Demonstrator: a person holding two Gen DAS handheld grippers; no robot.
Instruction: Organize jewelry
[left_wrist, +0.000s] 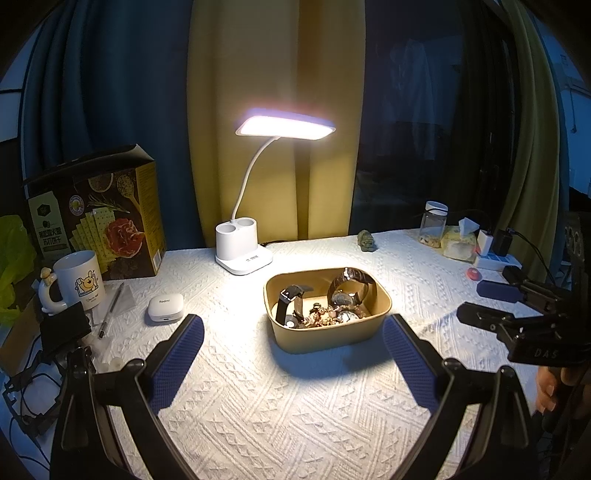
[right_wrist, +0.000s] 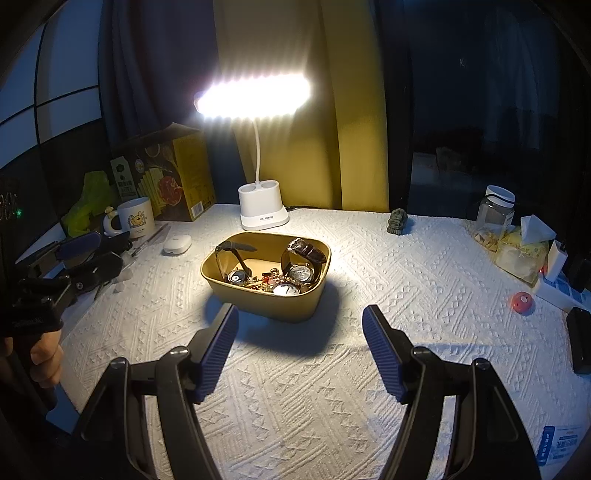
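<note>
Home desk: curtains (left_wrist: 277, 74), lamp (left_wrist: 284, 127), mug (left_wrist: 79, 278)

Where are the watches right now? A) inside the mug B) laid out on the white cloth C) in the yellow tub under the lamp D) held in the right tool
C: the watches sit with the other jewelry inside the yellow tub in front of the lamp; both the left tool and the right tool are open and empty, short of the tub.

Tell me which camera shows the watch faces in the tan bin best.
The right wrist view: two round watch faces lie lit and turned toward it in the tan bin. The left wrist view shows mostly straps and tangled jewelry, with the faces partly hidden.
</note>
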